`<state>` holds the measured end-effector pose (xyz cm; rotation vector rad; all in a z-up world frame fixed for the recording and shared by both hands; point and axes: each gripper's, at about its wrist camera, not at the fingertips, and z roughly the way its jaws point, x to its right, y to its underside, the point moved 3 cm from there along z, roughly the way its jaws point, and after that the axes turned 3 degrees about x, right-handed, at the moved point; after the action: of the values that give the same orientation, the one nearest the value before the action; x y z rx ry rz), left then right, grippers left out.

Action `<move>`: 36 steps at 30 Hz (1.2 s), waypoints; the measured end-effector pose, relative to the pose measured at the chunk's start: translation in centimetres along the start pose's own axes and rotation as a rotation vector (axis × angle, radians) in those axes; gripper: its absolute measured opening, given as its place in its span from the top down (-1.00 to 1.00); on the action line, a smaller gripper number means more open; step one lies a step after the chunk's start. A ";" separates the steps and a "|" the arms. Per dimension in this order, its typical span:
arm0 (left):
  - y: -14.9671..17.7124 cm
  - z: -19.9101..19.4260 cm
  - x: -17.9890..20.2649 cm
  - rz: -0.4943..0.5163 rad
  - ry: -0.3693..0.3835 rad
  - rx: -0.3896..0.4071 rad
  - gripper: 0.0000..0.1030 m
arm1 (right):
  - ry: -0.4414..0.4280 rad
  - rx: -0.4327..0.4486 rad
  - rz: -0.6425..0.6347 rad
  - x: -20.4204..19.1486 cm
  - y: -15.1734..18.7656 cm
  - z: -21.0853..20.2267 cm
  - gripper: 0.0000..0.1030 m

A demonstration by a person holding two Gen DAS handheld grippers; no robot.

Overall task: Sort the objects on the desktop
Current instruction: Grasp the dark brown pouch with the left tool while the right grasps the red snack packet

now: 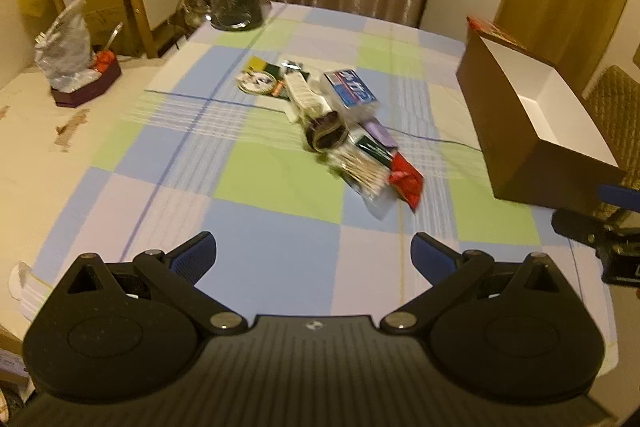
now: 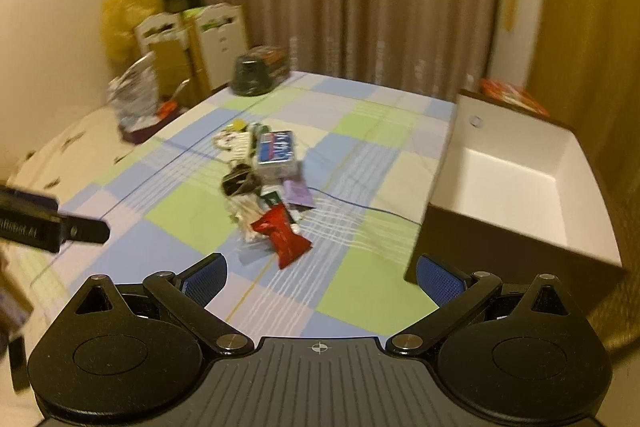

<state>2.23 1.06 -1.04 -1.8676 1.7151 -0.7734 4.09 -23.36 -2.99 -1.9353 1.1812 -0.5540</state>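
The loose pile of small packets and boxes [image 2: 264,187] is seen mid-frame on the checked cloth, strung from upper left to lower right toward the white-lined brown box [image 2: 516,183], nearer the wide-spread, empty right gripper [image 2: 320,277] than the equally wide left gripper [image 1: 314,257]

Left tongs [image 1: 314,254] spread wide, empty; right tongs [image 2: 322,275] likewise

Small items heaped mid-table: blue-topped box [image 1: 351,89], white strip pack [image 1: 303,95], dark round object [image 1: 326,136], cotton swabs [image 1: 362,171], red packet [image 1: 407,182]. Open brown box [image 1: 532,131], white inside, far right.
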 end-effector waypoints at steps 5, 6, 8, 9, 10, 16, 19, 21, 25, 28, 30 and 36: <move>-0.2 -0.5 0.2 0.029 -0.022 0.010 -0.98 | -0.065 -0.011 -0.081 -0.2 -0.2 1.1 -1.00; -0.3 -0.5 0.3 0.036 -0.018 0.014 -0.98 | -0.075 -0.013 -0.091 -0.2 -0.3 1.6 -1.00; -0.4 0.0 0.4 0.060 -0.008 0.009 -0.98 | -0.100 -0.025 -0.102 -0.4 -0.4 2.9 -1.00; -0.5 0.3 0.4 0.072 -0.004 0.006 -0.98 | -0.117 -0.034 -0.102 -0.5 -0.4 3.7 -1.00; -0.6 0.7 0.4 0.086 0.001 0.012 -0.98 | -0.134 -0.044 -0.098 -0.6 -0.5 4.5 -0.99; -2.4 4.2 0.1 0.178 0.046 0.081 -0.98 | -0.113 -0.091 -0.141 -1.3 -1.1 8.7 -0.99; -3.7 6.8 -0.2 0.247 0.078 0.069 -0.98 | -0.080 -0.127 -0.152 -1.3 -1.2 10.8 -0.99; -4.5 8.7 -0.5 0.271 0.093 0.050 -0.98 | -0.058 -0.151 -0.160 -1.3 -1.3 12.2 -0.59; -5.6 13.0 -1.0 0.294 0.149 0.009 -0.76 | -0.016 -0.199 -0.172 -1.3 -1.3 15.0 -0.47; -6.0 15.8 -0.8 0.318 0.196 -0.022 -0.63 | -0.002 -0.225 -0.167 -1.2 -1.1 16.4 -0.47; -6.2 17.4 -0.5 0.342 0.219 -0.038 -0.48 | 0.001 -0.243 -0.175 -1.3 -1.0 17.0 -0.47; -6.9 20.3 -0.2 0.368 0.260 -0.045 -0.28 | 0.001 -0.280 -0.187 -1.6 -1.0 18.8 -0.41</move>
<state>21.25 1.44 -10.95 -1.4602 2.1722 -0.8577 17.03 -14.22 -13.31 -2.3005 1.1334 -0.5069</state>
